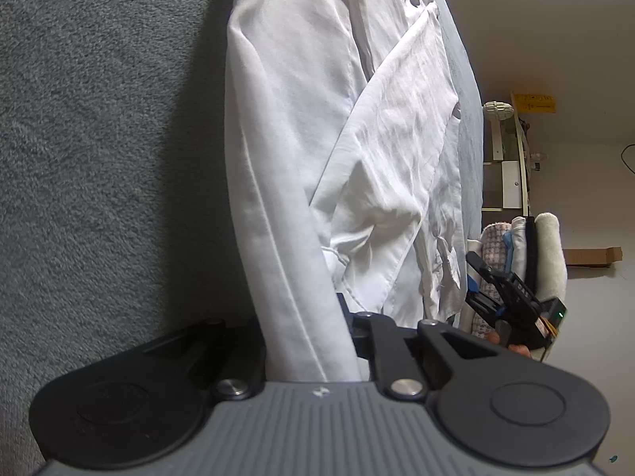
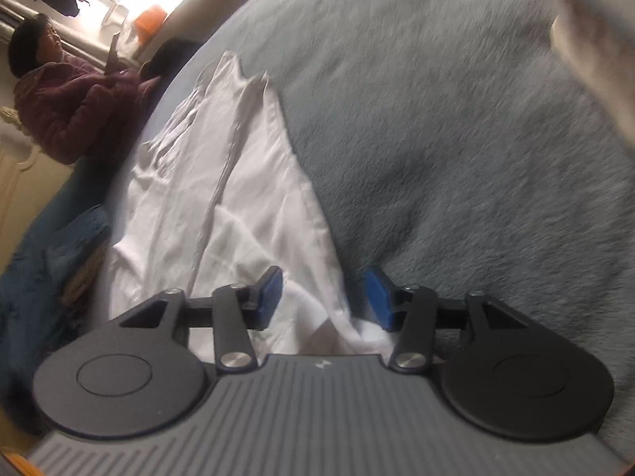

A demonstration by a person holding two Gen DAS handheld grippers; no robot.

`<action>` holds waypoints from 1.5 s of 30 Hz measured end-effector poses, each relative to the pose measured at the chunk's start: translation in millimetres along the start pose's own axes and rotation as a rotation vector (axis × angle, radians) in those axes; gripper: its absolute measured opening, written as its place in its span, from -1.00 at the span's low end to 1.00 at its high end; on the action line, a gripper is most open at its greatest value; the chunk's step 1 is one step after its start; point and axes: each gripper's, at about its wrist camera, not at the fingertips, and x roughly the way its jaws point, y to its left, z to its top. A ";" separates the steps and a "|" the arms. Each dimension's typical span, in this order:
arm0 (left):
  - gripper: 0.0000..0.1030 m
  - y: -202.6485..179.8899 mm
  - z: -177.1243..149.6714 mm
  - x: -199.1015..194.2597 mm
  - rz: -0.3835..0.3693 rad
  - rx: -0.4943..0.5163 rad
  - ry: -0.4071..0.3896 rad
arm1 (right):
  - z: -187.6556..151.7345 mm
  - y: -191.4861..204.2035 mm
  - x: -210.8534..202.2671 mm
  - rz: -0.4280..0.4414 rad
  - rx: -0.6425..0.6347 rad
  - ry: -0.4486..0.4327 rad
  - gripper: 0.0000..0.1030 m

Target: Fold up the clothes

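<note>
A white shirt [image 1: 357, 139] lies stretched out on a grey-blue fuzzy blanket [image 1: 99, 139]. My left gripper [image 1: 313, 329] is shut on a folded edge of the shirt, and the cloth hides its fingertips. At the right edge of the left wrist view, my right gripper [image 1: 496, 289] hovers just off the shirt's far hem. In the right wrist view the right gripper [image 2: 323, 297] stands open, its blue pads [image 2: 270, 297] apart on either side of a ridge of the white shirt [image 2: 238, 198] without pressing it.
A stack of folded clothes [image 1: 528, 246] stands beyond the blanket's edge near white furniture [image 1: 504, 150]. A person in a maroon jacket [image 2: 71, 111] sits past the blanket [image 2: 436, 139]. Blue fabric [image 2: 59, 246] lies to the left, and a blurred pale object [image 2: 587, 39] at top right.
</note>
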 end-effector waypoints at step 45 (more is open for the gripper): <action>-0.77 33.8 -0.4 -32.5 -0.005 -0.021 -0.006 | -74.8 109.5 -15.2 -0.051 -0.479 -0.113 -1.00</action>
